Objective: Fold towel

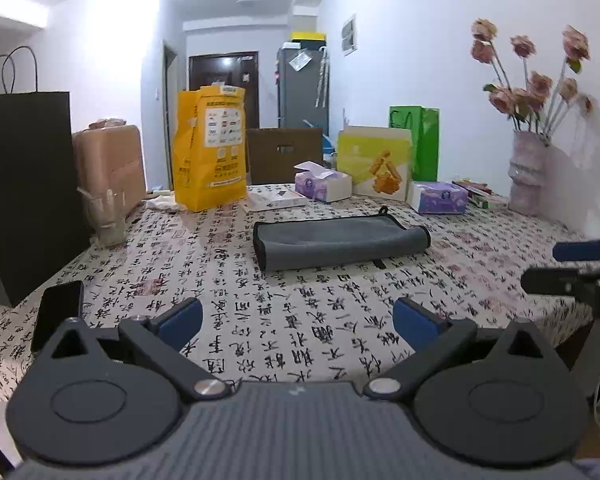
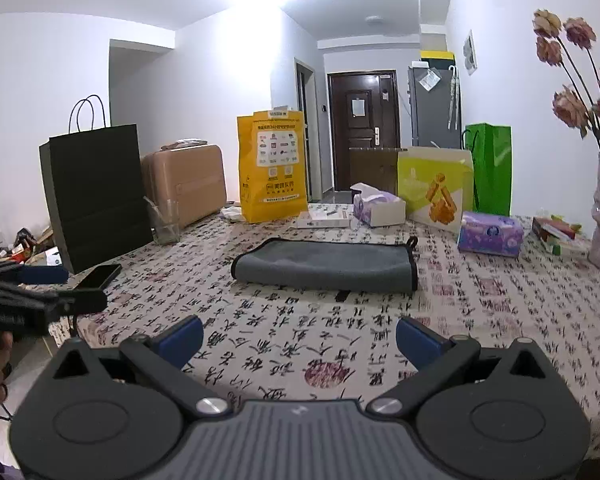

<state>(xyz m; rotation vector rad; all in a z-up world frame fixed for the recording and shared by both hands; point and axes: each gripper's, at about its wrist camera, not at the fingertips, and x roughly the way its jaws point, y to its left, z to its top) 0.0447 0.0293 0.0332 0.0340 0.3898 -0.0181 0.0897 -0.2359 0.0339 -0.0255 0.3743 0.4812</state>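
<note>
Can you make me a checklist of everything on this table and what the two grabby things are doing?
Surface: table covered by a cloth printed with calligraphy.
Job's things: grey towel lies folded, flat, mid-table.
Clutter: black paper bag, phone, glass, yellow bag, two tissue boxes, green bag, vase of flowers.
Grippers: left gripper and right gripper both open, holding nothing, short of the towel.
Cables: nothing seen.
Surroundings: suitcase, dark door, white walls.

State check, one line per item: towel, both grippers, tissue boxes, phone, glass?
Grey black-edged towel: folded, flat on tablecloth.
Left gripper: jaws open, empty.
Right gripper: jaws open, empty.
White-purple tissue box: opened, tissue protruding.
Black phone: screen dark.
Clear glass: upright.
</note>
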